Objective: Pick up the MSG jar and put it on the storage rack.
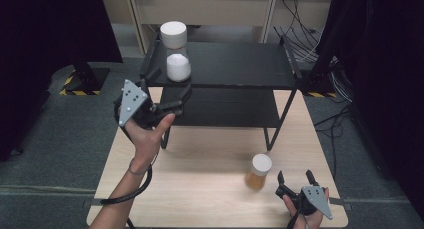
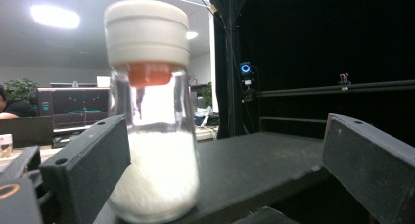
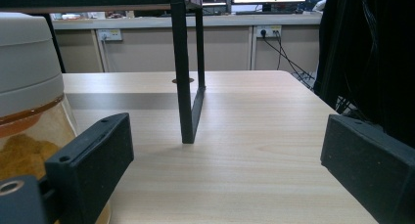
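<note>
**Two jars, one shelf rack, two handheld grippers**

Item 1: jar of white powder (image 1: 178,64), white cap, upright at the left front corner of the black rack's (image 1: 235,64) top shelf. Left gripper (image 1: 182,100) sits just in front of that corner, jaws spread wide; in the left gripper view the jar (image 2: 156,150) stands beside the left jaw, and the pads do not press on it.

Item 2: jar of amber contents (image 1: 258,172), white cap, upright on the wooden table (image 1: 200,179). Right gripper (image 1: 295,178) rests just right of it, jaws wide, nothing between them.
</note>
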A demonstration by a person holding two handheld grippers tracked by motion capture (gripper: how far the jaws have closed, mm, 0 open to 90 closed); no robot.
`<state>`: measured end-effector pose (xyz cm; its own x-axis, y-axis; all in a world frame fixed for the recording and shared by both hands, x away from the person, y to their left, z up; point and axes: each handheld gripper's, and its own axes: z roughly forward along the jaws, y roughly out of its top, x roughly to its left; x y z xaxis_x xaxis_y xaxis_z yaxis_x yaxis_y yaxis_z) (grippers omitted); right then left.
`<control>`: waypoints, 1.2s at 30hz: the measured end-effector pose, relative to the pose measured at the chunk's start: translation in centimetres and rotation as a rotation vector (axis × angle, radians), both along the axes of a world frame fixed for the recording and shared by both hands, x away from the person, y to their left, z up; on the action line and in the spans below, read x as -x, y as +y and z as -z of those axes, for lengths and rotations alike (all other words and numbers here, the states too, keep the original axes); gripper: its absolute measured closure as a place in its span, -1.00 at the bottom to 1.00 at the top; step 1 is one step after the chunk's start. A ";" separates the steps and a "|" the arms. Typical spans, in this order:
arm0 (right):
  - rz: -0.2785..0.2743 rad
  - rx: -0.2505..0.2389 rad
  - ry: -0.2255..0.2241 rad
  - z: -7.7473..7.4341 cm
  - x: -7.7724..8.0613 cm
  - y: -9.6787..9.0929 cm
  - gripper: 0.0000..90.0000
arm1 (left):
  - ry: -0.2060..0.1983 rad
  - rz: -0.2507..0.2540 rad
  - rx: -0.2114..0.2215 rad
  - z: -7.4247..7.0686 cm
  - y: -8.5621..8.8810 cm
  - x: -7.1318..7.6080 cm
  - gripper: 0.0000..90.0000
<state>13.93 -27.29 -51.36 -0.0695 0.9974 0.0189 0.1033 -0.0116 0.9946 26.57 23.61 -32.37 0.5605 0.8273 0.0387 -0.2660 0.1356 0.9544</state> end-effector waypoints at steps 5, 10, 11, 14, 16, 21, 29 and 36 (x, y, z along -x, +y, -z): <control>0.001 0.002 0.000 0.0 0.0 0.0 -0.88 | 0.006 0.022 -0.015 1.4 -0.1 0.8 -0.92; 0.000 0.003 -0.002 0.0 0.0 0.0 -0.88 | 0.023 0.038 -0.038 3.1 -0.3 1.4 -0.92; 0.000 0.002 -0.002 0.0 0.0 0.0 -0.88 | 0.026 0.042 -0.038 3.4 -0.3 1.4 -0.92; 0.000 0.002 -0.003 0.1 0.0 0.0 -0.88 | 0.046 0.061 -0.005 4.6 -0.1 1.4 -0.91; 0.000 0.003 -0.004 0.1 0.0 0.0 -0.88 | 0.059 0.065 -0.008 5.1 -0.1 1.5 -0.91; 0.000 0.005 -0.005 0.1 0.0 0.0 -0.88 | 0.080 0.068 -0.018 6.3 -0.1 2.0 -0.91; 0.001 0.004 -0.006 0.1 0.0 0.0 -0.88 | 0.152 0.104 -0.038 9.6 -0.4 2.6 -0.92; 0.000 0.003 -0.007 0.1 0.1 0.0 -0.88 | 0.253 0.112 -0.059 13.5 -1.0 3.1 -0.90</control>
<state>13.87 -27.28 -51.47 -0.0698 0.9974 0.0151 0.0964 -0.0084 0.9953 23.44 22.60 -45.89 0.6461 0.7602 -0.0681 -0.0045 0.0931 0.9956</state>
